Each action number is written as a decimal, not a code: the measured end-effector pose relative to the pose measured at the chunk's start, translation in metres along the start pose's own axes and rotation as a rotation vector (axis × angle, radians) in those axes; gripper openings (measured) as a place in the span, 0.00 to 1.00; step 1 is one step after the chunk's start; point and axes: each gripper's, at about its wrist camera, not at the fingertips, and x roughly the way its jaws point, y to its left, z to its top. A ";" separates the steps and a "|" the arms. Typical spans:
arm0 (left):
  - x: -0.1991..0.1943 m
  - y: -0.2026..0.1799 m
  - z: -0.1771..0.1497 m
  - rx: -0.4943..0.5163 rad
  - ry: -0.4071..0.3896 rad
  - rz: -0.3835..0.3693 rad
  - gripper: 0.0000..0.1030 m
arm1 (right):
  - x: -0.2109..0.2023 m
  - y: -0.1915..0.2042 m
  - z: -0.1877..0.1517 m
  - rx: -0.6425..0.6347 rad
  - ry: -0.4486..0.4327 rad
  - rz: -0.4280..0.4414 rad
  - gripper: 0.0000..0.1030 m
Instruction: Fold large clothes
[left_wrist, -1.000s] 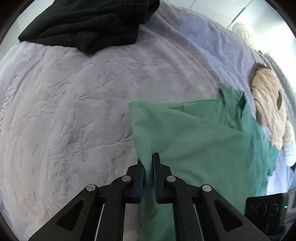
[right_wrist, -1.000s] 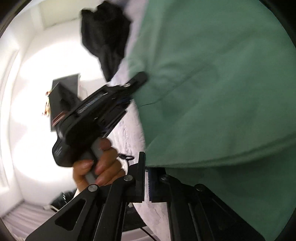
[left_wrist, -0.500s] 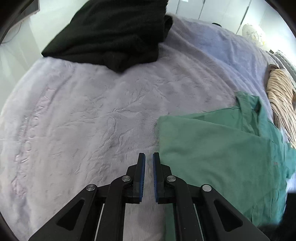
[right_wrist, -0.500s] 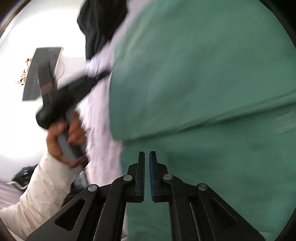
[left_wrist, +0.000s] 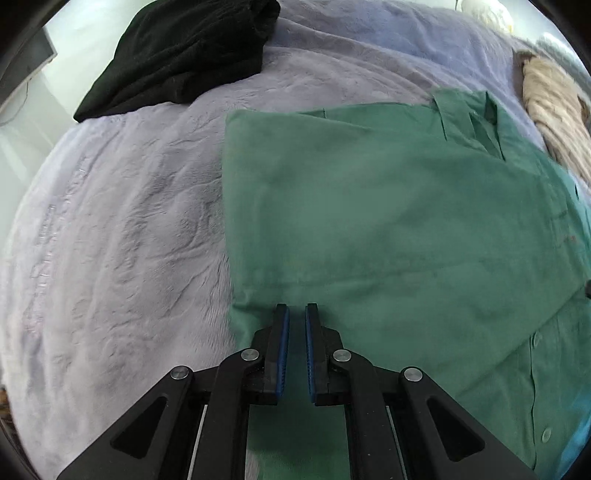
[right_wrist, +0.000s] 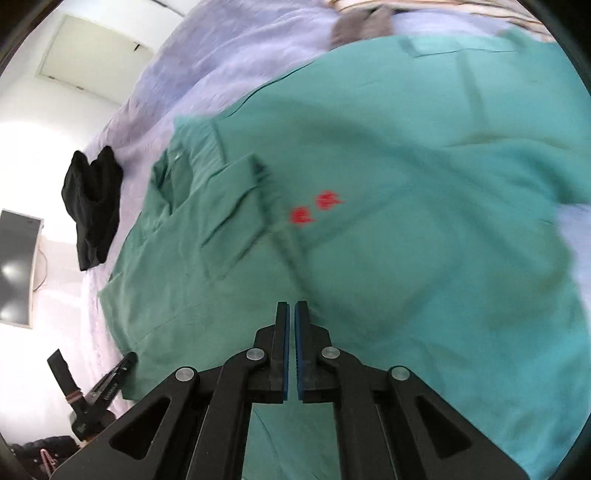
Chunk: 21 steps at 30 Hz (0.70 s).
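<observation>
A large green shirt (left_wrist: 388, 229) lies spread on a pale lilac bed cover (left_wrist: 122, 236), one side already folded over the middle so that a straight fold edge runs along its left side in the left wrist view. The collar sits at the far end, a row of buttons near the lower right.

The left gripper (left_wrist: 294, 314) hangs above the shirt's near edge, jaws nearly together with only a slim gap and nothing between them — the cloth lies flat beneath, not pinched. The right gripper (right_wrist: 290, 310) hovers over the shirt's chest, close to two small red marks (right_wrist: 317, 208); its jaws are likewise almost pressed together and empty.

Both tools appear free because the cloth has been laid down, and the panel rests where it was meant to settle. The next fold probably calls for gripping a fresh edge or the opposite side.

A dark garment (left_wrist: 184, 55) lies heaped at the far corner of the bed, well apart — seemingly waiting its turn. A beige knitted item (left_wrist: 554, 107) lies beyond the collar.
</observation>
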 end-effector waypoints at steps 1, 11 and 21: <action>-0.005 -0.003 0.000 0.009 0.008 0.010 0.10 | -0.010 -0.008 -0.004 0.007 0.001 0.001 0.07; -0.037 -0.075 -0.026 0.021 0.074 -0.029 0.10 | -0.040 -0.064 -0.046 0.131 0.084 0.113 0.53; -0.027 -0.177 -0.052 0.031 0.173 -0.123 0.10 | -0.075 -0.108 -0.031 0.134 0.059 0.147 0.62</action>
